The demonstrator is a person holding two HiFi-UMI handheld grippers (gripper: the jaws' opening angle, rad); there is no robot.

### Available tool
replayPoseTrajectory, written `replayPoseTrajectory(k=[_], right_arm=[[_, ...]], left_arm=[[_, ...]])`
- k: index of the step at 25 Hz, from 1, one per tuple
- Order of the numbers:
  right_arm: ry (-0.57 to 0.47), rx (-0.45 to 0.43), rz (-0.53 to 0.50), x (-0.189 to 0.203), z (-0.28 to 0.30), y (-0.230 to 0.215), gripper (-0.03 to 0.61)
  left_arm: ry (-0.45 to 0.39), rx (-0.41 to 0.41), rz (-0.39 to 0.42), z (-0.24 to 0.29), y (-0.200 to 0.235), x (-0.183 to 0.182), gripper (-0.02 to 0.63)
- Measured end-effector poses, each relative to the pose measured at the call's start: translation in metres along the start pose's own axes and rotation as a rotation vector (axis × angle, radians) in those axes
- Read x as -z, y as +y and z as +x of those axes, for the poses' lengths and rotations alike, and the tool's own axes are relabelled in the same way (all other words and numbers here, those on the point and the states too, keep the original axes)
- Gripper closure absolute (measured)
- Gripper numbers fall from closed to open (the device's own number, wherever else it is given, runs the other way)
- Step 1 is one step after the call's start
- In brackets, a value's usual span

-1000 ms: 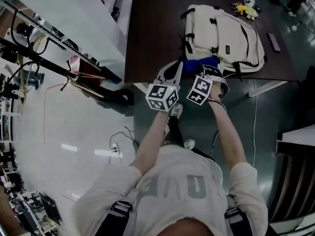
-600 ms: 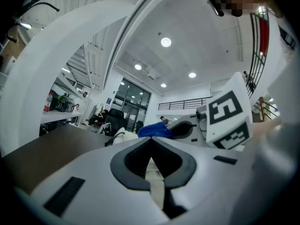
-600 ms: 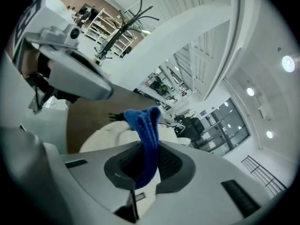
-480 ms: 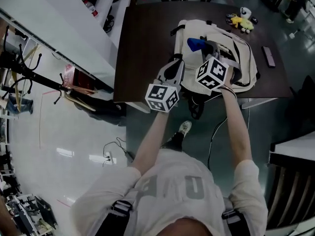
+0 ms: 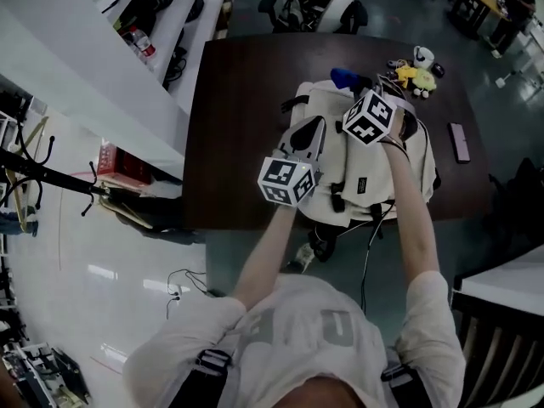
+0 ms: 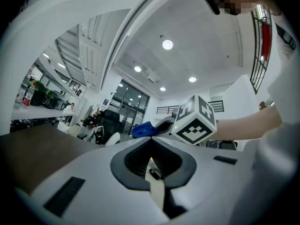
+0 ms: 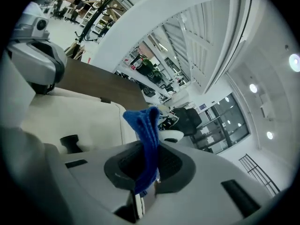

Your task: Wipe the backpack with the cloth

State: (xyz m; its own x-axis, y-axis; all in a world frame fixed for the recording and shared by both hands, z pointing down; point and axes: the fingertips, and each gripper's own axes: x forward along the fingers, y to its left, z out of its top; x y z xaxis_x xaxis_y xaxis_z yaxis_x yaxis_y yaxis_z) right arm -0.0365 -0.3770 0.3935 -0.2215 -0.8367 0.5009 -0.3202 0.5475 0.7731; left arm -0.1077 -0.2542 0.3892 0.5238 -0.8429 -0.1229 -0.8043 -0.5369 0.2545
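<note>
- Your right tongs (image 5: 364, 87) are clamped on the blue cloth (image 5: 343, 77). The cloth sticks out from between the jaws, at the far edge of the backpack (image 5: 365, 172).
- Your left tongs (image 5: 314, 127) are closed with nothing between the jaws, over the backpack's left part.
- The cream backpack lies flat on the dark worktop (image 5: 238, 126), reaching its near edge.

The head view looks steeply down from above the person onto the table (image 5: 229, 100) and backpack (image 5: 365, 172). Each gripper view sits close behind its own jaws, aimed low and outward. The left one catches the right gripper (image 6: 158, 127) and cloth (image 6: 142, 129). The right one shares the backpack and shows the left gripper (image 7: 42, 71) at its left edge.
</note>
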Motion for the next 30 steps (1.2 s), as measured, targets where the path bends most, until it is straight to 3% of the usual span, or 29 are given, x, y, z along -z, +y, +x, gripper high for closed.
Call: replayPoseTrajectory(k=[11, 14, 30], right_arm=[[0.043, -0.152, -0.106, 0.008, 0.064, 0.054, 0.537], [0.046, -0.162, -0.166, 0.006, 0.061, 0.066, 0.537], [0.062, -0.199, -0.227, 0.003, 0.003, 0.104, 0.537]], left_arm=[[0.064, -0.021, -0.024, 0.016, 0.018, 0.025, 0.612], [0.059, -0.018, -0.03, 0.016, 0.02, 0.024, 0.612], [-0.022, -0.008, -0.002, -0.018, 0.004, 0.004, 0.612]])
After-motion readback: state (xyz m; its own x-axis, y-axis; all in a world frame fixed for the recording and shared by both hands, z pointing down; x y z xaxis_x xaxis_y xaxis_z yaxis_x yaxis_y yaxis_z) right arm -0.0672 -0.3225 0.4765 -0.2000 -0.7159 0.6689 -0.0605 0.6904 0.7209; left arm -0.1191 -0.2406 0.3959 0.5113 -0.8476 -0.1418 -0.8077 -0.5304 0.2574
